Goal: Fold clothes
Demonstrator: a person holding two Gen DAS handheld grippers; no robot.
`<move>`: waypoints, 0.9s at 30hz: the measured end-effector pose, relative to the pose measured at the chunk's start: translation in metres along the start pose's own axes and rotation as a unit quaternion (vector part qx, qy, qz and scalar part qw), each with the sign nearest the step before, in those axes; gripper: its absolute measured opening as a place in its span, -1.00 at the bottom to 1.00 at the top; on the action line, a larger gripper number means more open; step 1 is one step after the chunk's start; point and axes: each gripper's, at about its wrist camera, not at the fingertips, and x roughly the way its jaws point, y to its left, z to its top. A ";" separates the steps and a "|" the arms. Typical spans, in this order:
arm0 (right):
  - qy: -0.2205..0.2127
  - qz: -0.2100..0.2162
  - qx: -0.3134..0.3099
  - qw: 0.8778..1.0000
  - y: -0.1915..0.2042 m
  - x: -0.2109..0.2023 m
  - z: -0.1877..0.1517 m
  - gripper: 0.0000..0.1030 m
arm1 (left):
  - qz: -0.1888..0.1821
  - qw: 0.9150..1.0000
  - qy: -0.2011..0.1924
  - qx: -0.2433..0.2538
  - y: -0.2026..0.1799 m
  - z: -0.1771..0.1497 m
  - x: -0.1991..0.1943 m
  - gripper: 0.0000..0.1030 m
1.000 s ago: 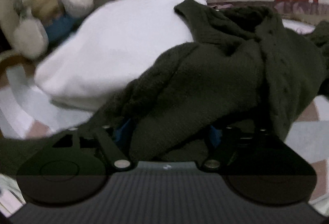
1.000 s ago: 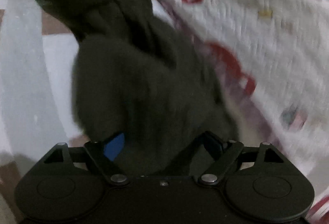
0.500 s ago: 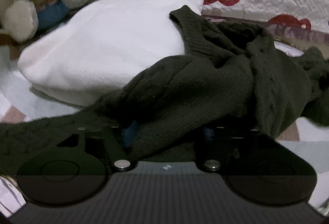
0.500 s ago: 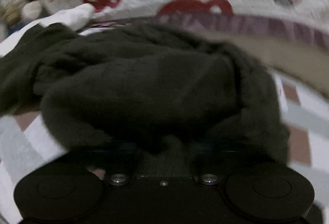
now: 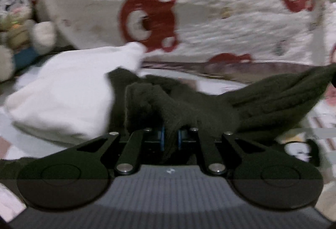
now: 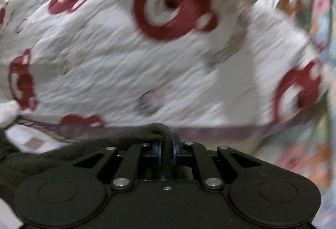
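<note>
A dark green knit sweater (image 5: 189, 107) hangs gathered between two hand-held grippers above a patterned bed. In the left wrist view, a stuffed toy (image 5: 14, 25) sits blurred at the far left edge, and just right of it a white garment (image 5: 63, 94) lies heaped on the bed, its right side touching the sweater. The left gripper (image 5: 170, 137) is clenched on a bunched fold of the knit, the cloth pinched between its blue-edged pads and rising forward in ridges from the jaws. From there the sweater stretches rightward and upward in a taut band to the frame's right edge (what holds that far end is out of view here). Behind everything stands a white quilt (image 5: 210, 18) printed with red bear faces, smeared by motion.

In the right wrist view, the sweater's bulk drapes over the left side of the tool body and trails off the lower left corner. The right gripper (image 6: 166, 153) is closed on a thick rolled edge of the knit, which curls over the jaws from the left. The same quilt (image 6: 126, 60) fills most of this frame, heavily blurred; only a sliver of the white garment (image 6: 7, 113) shows at the left edge, and the toy does not appear. A multicoloured fabric (image 6: 319, 25), indistinct, occupies the right margin.
</note>
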 end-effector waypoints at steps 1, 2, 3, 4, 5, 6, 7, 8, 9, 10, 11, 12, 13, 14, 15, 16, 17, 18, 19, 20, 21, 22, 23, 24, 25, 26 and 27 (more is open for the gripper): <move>-0.006 -0.013 -0.015 1.000 -0.013 -0.006 0.007 -0.82 | -0.017 1.000 0.000 -0.004 -0.007 0.002 -0.001 -0.81; -0.012 -0.026 -0.030 0.999 -0.027 -0.013 0.014 -0.82 | -0.030 1.000 0.000 -0.006 -0.013 0.003 -0.003 -0.81; -0.014 -0.036 -0.041 0.998 -0.040 -0.020 0.020 -0.82 | -0.044 0.999 0.000 -0.008 -0.019 0.004 -0.004 -0.81; -0.014 -0.046 -0.048 0.998 -0.051 -0.022 0.024 -0.82 | -0.055 0.998 -0.001 -0.008 -0.025 0.006 -0.006 -0.81; -0.007 -0.055 -0.049 0.997 -0.064 -0.025 0.024 -0.82 | -0.060 0.998 -0.001 -0.002 -0.032 0.007 -0.009 -0.81; -0.001 -0.065 -0.050 0.997 -0.076 -0.028 0.024 -0.82 | -0.065 0.998 0.000 0.003 -0.039 0.008 -0.012 -0.82; 0.007 -0.073 -0.050 0.996 -0.089 -0.031 0.023 -0.82 | -0.071 0.997 0.002 0.008 -0.046 0.008 -0.015 -0.82; 0.031 -0.073 -0.043 0.996 -0.102 -0.031 0.014 -0.81 | -0.075 0.997 0.010 0.008 -0.051 0.007 -0.017 -0.82; 0.055 -0.072 -0.035 0.995 -0.114 -0.032 0.004 -0.80 | -0.076 0.997 0.027 0.003 -0.055 0.001 -0.017 -0.81; 0.084 -0.065 -0.020 0.994 -0.126 -0.029 -0.013 -0.79 | -0.078 0.996 0.044 -0.002 -0.058 -0.005 -0.017 -0.81; 0.115 -0.058 -0.006 0.992 -0.138 -0.026 -0.031 -0.73 | -0.079 0.995 0.063 -0.008 -0.061 -0.013 -0.016 -0.81; 0.153 -0.052 0.005 0.987 -0.147 -0.019 -0.056 -0.64 | -0.079 0.993 0.091 -0.019 -0.060 -0.024 -0.011 -0.80; 0.172 -0.060 0.013 0.983 -0.153 -0.015 -0.082 -0.58 | -0.069 0.990 0.123 -0.030 -0.058 -0.035 -0.004 -0.77; 0.195 -0.063 0.028 0.978 -0.157 -0.011 -0.107 -0.52 | -0.059 0.985 0.156 -0.041 -0.055 -0.046 0.003 -0.75; 0.217 -0.066 0.044 0.973 -0.162 -0.008 -0.131 -0.50 | -0.048 0.980 0.188 -0.052 -0.053 -0.057 0.010 -0.53; 0.244 -0.070 0.077 0.964 -0.165 -0.007 -0.148 -0.50 | -0.038 0.974 0.214 -0.062 -0.051 -0.065 0.015 -0.16; 0.270 -0.073 0.110 0.954 -0.168 -0.006 -0.165 -0.47 | -0.027 0.974 0.213 -0.070 -0.049 -0.065 0.011 -0.03; 0.279 -0.067 0.153 0.946 -0.171 -0.012 -0.178 -0.43 | -0.018 0.974 0.211 -0.076 -0.049 -0.063 0.006 -0.01; 0.275 -0.055 0.168 0.945 -0.169 -0.018 -0.181 -0.41 | -0.019 0.977 0.198 -0.078 -0.049 -0.057 -0.002 -0.01; 0.270 -0.043 0.182 0.944 -0.167 -0.024 -0.185 -0.31 | -0.020 0.979 0.186 -0.083 -0.049 -0.052 -0.010 0.00; 0.265 -0.031 0.197 0.943 -0.165 -0.030 -0.189 -0.17 | -0.020 0.981 0.174 -0.088 -0.050 -0.046 -0.017 0.05; 0.260 -0.019 0.210 0.942 -0.163 -0.035 -0.193 -0.11 | -0.021 0.982 0.164 -0.092 -0.051 -0.042 -0.023 0.11; 0.257 -0.005 0.206 0.944 -0.161 -0.040 -0.194 -0.02 | -0.024 0.982 0.166 -0.088 -0.056 -0.040 -0.020 0.12; 0.254 0.008 0.202 0.946 -0.160 -0.044 -0.195 0.01 | -0.026 0.982 0.168 -0.084 -0.062 -0.038 -0.016 0.12; 0.253 0.022 0.201 0.946 -0.160 -0.046 -0.196 0.01 | -0.028 0.982 0.170 -0.079 -0.067 -0.036 -0.013 0.12; 0.253 0.036 0.200 0.946 -0.160 -0.048 -0.197 0.04 | -0.030 0.982 0.172 -0.075 -0.073 -0.034 -0.010 0.12; 0.251 0.048 0.201 0.946 -0.162 -0.047 -0.198 0.06 | -0.032 0.982 0.174 -0.071 -0.078 -0.031 -0.006 0.12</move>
